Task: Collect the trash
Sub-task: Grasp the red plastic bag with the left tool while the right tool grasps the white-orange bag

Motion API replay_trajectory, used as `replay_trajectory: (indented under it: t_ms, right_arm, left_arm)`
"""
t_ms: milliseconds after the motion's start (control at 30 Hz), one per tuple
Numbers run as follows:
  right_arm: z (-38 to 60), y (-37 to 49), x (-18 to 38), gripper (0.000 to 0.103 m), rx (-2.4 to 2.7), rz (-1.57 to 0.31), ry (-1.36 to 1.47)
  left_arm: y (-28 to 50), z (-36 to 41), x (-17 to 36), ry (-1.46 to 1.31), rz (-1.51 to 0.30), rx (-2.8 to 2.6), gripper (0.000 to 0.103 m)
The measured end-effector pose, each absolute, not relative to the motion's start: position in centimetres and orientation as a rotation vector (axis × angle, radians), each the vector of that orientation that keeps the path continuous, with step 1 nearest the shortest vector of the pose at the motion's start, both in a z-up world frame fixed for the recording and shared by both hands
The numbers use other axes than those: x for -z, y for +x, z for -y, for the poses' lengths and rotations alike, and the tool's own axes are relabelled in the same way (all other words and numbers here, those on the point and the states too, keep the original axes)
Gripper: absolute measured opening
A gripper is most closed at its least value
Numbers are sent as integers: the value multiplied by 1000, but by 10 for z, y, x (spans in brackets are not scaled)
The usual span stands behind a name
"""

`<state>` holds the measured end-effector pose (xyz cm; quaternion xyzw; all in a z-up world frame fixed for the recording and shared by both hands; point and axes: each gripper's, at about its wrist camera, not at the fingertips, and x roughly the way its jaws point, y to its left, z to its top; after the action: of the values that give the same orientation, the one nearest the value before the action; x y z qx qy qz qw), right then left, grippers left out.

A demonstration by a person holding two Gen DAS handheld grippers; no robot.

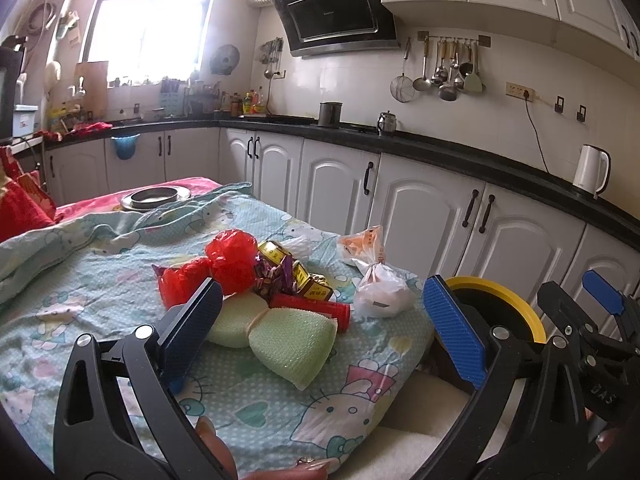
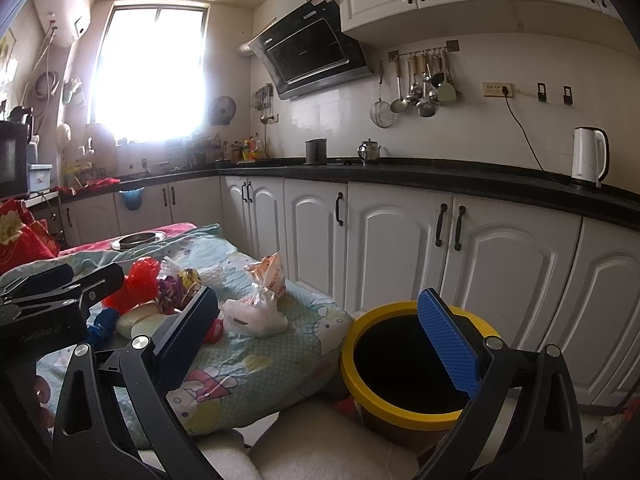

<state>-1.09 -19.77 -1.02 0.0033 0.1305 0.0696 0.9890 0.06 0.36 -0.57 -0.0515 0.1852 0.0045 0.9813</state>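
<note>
Left gripper point(image 1: 324, 322) and right gripper point(image 2: 316, 334), both spread wide, nothing held.
Trash lay heaped on the pale-blue cartoon-print blanket point(image 1: 256, 392): red crinkled plastic bag point(image 1: 230, 258), knotted white plastic bag point(image 2: 256, 316). Yellow-rimmed black bin point(image 2: 400, 360) stood just beside the blanket's edge.

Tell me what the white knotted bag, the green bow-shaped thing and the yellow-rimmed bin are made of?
White knotted bag: thin plastic film, going by its crinkles and translucent sheen. Green bow-shaped thing: probably foam or sponge netting; it looks matte, dimpled and squashy, cinched in the middle. Yellow-rimmed bin: likely hard plastic, with a smooth, evenly coloured rim.
</note>
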Motion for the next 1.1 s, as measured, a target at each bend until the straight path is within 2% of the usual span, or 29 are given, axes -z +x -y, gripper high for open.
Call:
replay_trajectory:
  t_ms: [733,1100]
  right_arm:
    - [146,34,-6,97,-398,-345,-72]
    - [126,91,-14,97,-378,-374,-52]
  left_arm:
    - [24,-81,1,-203,-378,-176,92]
    - [79,-105,-6,-46,-512,-161,92]
